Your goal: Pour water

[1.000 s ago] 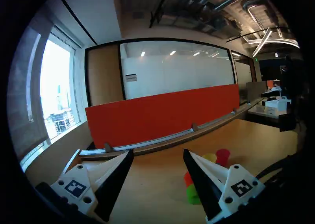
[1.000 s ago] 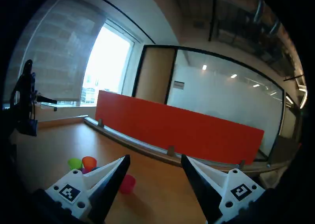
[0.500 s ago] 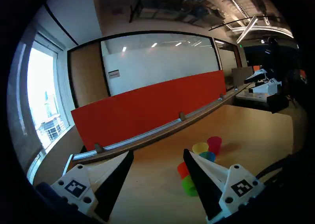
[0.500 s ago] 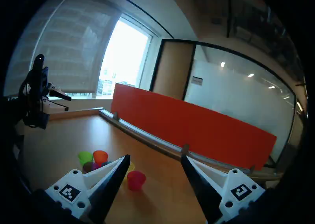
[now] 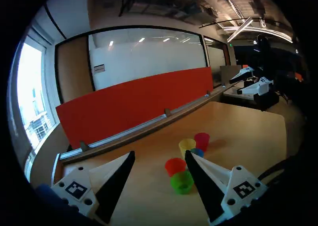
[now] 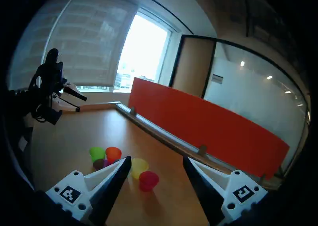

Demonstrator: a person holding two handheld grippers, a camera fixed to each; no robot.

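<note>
**Two open claws and a bunch of little cups**

Closest in the left gripper view: left claw (image 5: 159,156), fingers spread wide, nothing held between them. Just past the tips, on the wooden table (image 5: 246,130): green cup (image 5: 181,182) nearest, with orange cup (image 5: 175,166) right behind and touching. Then yellow cup (image 5: 187,145) and pink cup (image 5: 202,140), side by side. Blue cup (image 5: 196,151) mostly hidden behind the right finger, just a bit of rim in sight. All cups standing up, mouths on top. Insides too hard to make out.

Farther back: long orange wall (image 5: 135,103) along the table's far edge, then a big glass wall (image 5: 147,55). Far off at the right, small and dim: right claw (image 5: 248,81), held up above the table, with the hand behind it lost in shadow.

Closest in the right gripper view: right claw (image 6: 156,160), spread wide as well and empty. Pink cup (image 6: 148,180) nearest, in the gap between the fingers. Yellow cup (image 6: 139,166) just beside it, partly cut off by the left finger. Farther left: orange cup (image 6: 113,153) and green cup (image 6: 96,152), close together. A dark cup (image 6: 99,163) low in front of those two, partly hidden by the finger, colour hard to tell.

Far left, above the table: left claw (image 6: 65,95), small, with only the dark shape of a person behind it. Last of all, a bright window (image 6: 143,51).
</note>
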